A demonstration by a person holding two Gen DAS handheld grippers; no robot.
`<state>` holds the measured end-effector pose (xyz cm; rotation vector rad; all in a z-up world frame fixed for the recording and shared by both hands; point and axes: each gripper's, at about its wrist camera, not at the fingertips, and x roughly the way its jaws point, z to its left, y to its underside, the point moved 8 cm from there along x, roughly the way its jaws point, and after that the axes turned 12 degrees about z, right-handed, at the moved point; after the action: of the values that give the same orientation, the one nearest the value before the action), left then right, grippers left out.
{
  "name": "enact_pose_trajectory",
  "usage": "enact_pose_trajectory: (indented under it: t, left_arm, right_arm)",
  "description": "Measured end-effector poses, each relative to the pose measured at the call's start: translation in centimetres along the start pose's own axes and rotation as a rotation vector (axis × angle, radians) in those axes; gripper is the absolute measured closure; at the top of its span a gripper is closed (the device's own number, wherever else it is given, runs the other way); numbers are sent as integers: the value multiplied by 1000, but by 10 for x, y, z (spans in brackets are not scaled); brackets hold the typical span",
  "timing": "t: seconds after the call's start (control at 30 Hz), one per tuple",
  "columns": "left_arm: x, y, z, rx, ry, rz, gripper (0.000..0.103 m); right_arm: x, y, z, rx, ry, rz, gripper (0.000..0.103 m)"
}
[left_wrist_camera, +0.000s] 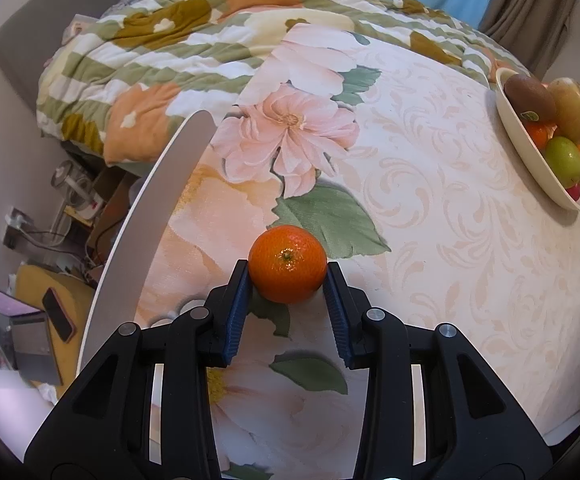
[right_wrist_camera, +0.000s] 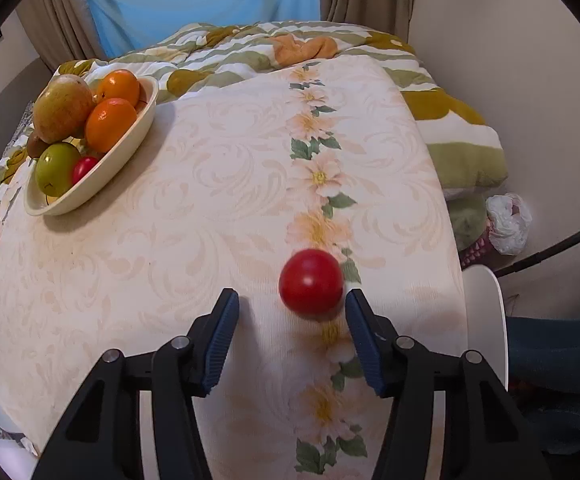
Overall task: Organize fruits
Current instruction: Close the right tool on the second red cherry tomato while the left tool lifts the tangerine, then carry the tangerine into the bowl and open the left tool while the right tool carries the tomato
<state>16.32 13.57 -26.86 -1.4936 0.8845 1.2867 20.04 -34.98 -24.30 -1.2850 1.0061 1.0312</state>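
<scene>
One bowl (right_wrist_camera: 138, 128) holds two oranges (right_wrist_camera: 111, 124), one pear (right_wrist_camera: 64, 108), one green apple (right_wrist_camera: 56, 172), one kiwi (left_wrist_camera: 530, 98) and one small red fruit (right_wrist_camera: 84, 169). Loose lie one orange (left_wrist_camera: 287, 265) and one red fruit (right_wrist_camera: 311, 282).

Our left gripper (left_wrist_camera: 287, 276) points steeply down at the flowered tablecloth (left_wrist_camera: 430, 240), its blue pads clamped on either side of the orange (left_wrist_camera: 287, 264). Our right gripper (right_wrist_camera: 292, 308) tilts down at the same cloth, jaws apart, its right pad just beside the red fruit (right_wrist_camera: 311, 282), the left pad clear.
</scene>
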Motion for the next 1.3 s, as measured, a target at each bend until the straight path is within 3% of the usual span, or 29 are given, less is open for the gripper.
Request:
enact_pose_trajectory:
  t: [0.07,0.13,0.43,0.77,1.03,1.3]
  left_arm:
    - [-1,1,-2,-1,1,0,59]
    - [-1,3,-4,-1,7,2,59]
    - [-20,1,-17,6,7,-33,59]
    - [-87,-8,-51,17,62,-95,59]
    - [-128,-32,-103,129,108,-155,59]
    - [-117,-70,-167,263,197,-146,59]
  right_arm:
    - [1,-4,-2,-5,12,5,70]
    - [1,-7,-4,-4,7,9,75]
    - [-6,-8,2,-35,-16,-6,75]
    - [-54,-22,27,-126,-89,-56,75]
    - [-93,-41,63,-218,-153,-117,75]
    - [-93,-58,94,-241,-182,-133,75]
